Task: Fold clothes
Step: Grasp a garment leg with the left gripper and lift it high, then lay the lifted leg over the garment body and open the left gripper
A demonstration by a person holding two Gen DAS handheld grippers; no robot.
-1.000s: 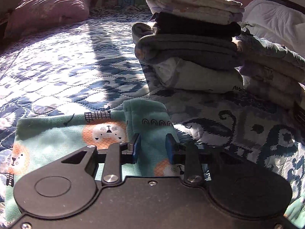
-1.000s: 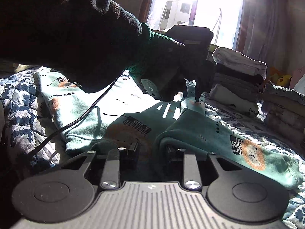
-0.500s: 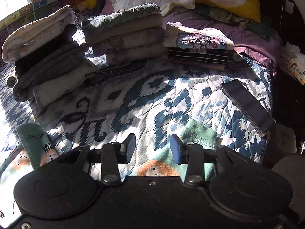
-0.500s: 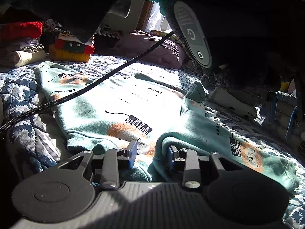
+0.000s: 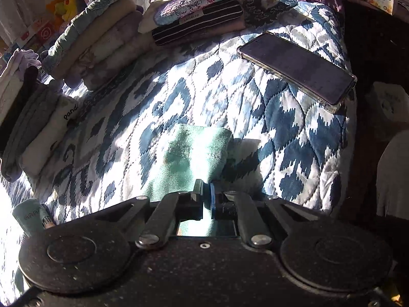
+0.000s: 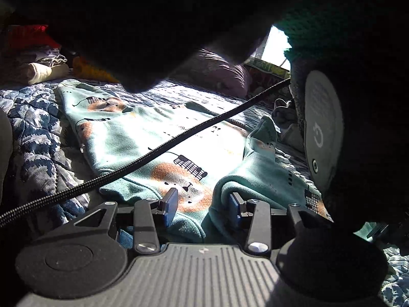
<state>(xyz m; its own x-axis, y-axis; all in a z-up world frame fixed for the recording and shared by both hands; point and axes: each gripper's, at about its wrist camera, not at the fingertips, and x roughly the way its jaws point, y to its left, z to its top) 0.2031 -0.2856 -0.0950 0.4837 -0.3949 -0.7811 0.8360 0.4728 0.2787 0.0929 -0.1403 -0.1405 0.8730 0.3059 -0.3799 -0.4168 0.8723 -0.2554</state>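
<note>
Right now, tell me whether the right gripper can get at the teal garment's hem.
Probably yes: the right gripper has open jaws with the teal garment bunched between them. Only a black cable crosses farther back.
</note>
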